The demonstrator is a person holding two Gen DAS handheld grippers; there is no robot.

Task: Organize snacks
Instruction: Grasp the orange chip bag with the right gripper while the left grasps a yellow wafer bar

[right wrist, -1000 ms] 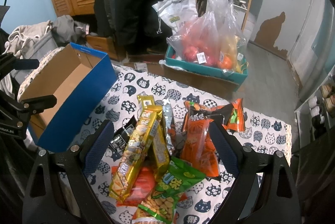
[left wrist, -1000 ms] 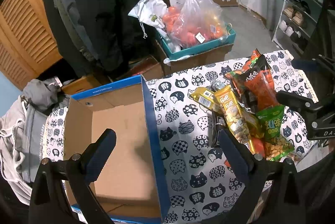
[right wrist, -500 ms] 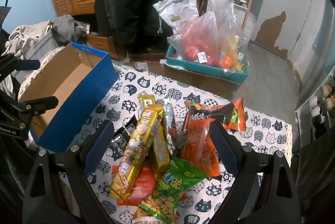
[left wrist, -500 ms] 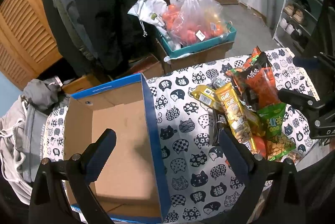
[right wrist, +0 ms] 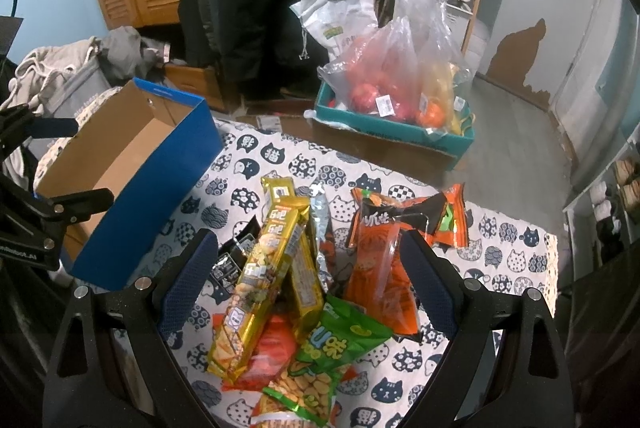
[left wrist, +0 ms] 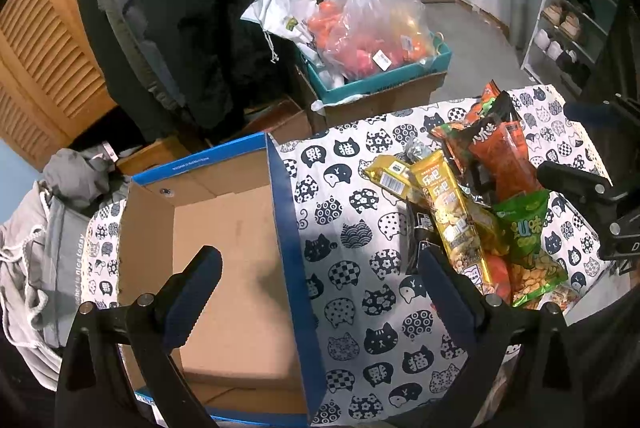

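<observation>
Right wrist view shows the right gripper [right wrist: 308, 284] spread, empty, above the heap of foil snack packets [right wrist: 280, 268] beside the blue-sided cardboard box [right wrist: 160, 183]. Left gripper [left wrist: 320, 292] hangs spread over that box's right wall; nothing packed yet, every packet remains.

Red packet [right wrist: 276, 344] mostly buried under snacks, black packet's [right wrist: 230, 260] print perhaps unreadable

Right gripper [right wrist: 308, 280] hangs agape over snack pile [right wrist: 304, 288], blue box [right wrist: 160, 187] to its left.

Glossy foil snack packs [right wrist: 272, 268] (matt cardboard box [left wrist: 240, 248]).
</observation>
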